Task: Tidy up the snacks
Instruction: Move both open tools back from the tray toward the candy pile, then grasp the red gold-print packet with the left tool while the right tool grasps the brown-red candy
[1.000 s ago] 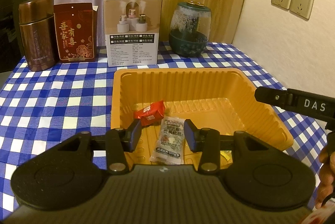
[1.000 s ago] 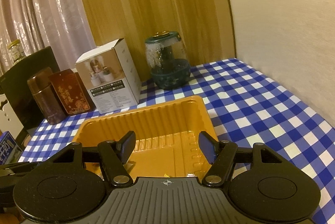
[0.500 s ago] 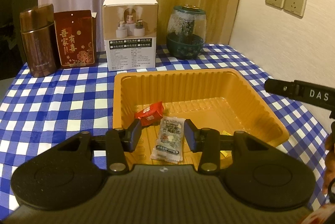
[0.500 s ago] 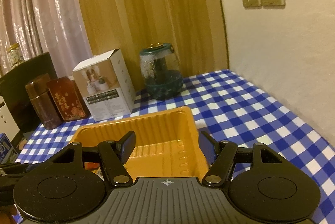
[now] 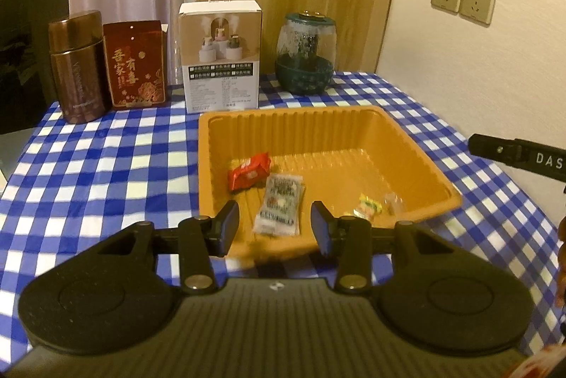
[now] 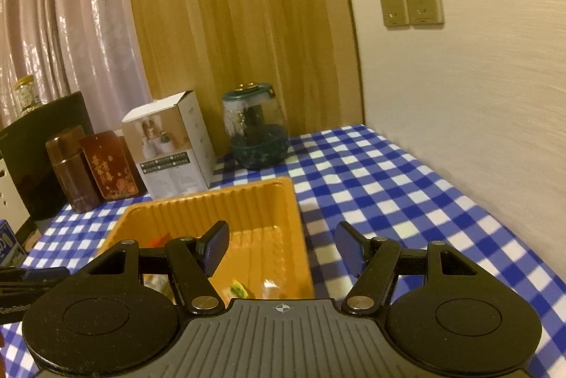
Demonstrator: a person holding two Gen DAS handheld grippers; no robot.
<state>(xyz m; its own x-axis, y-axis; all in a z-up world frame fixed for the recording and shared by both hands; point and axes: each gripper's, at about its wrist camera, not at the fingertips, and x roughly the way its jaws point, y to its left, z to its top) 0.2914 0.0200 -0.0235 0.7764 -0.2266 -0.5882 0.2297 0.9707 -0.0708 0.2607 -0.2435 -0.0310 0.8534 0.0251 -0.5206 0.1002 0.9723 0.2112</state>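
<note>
Left to right: left gripper (image 5: 275,219) had pulled back and up from the orange tray (image 5: 417,148) over the last second, jaws partly apart, holding nothing. Red packet (image 5: 248,171), clear packet (image 5: 281,203) and small candies (image 5: 368,207) lay inside the tray. Right gripper (image 6: 281,249) also backed off, wider, empty. Looked like the sorting was done.

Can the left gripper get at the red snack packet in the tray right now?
Probably yes. The left gripper is open and empty, and the red packet lies uncovered in the orange tray, just beyond the clear packet. Only the low tray wall lies between.
</note>
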